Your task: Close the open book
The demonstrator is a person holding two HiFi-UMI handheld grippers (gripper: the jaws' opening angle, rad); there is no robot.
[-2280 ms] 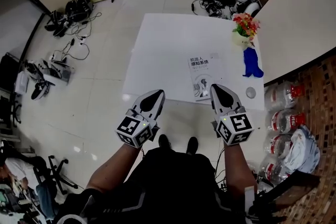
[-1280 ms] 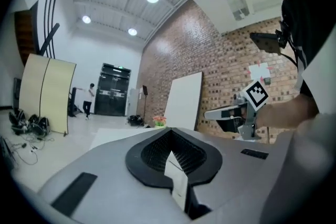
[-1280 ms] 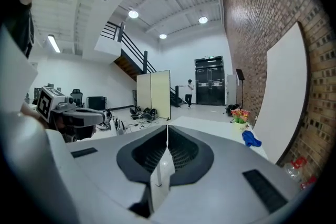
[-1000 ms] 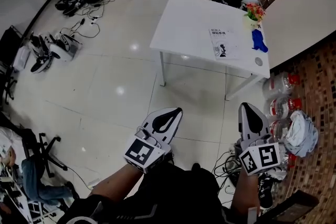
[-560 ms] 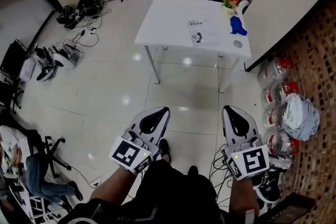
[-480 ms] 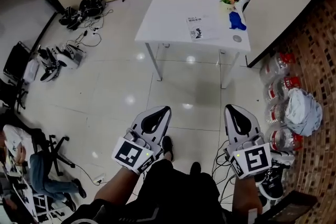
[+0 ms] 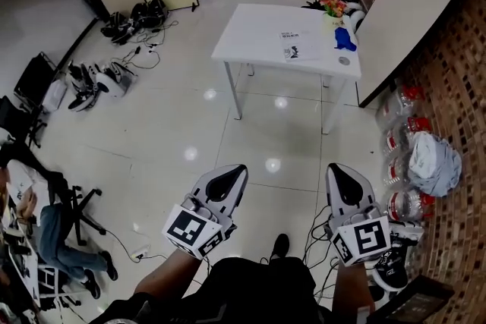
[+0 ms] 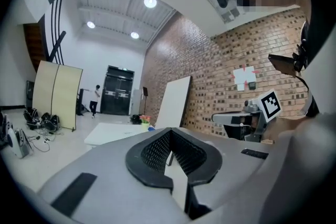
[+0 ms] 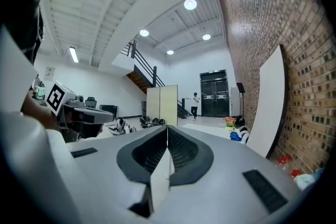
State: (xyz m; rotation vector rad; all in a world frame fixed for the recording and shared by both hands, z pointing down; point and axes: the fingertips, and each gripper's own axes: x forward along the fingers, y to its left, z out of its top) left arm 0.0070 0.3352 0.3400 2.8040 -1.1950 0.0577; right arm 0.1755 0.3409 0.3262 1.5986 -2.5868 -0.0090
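Left gripper (image 7: 228,180): jaws together, empty.
Right gripper (image 7: 341,183): jaws together, empty.
Book (image 7: 297,46): flat on table (image 7: 254,33), well apart from both.

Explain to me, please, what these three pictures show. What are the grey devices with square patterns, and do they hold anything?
A person holds a two-jaw gripper in each hand; the patterned cubes belong to them. One picture comes from a head camera looking down: left gripper, right gripper. The other two come from cameras riding on the grippers. Both have closed jaws and hold nothing. Ahead stands a white table with a book, potted flowers and a blue object.
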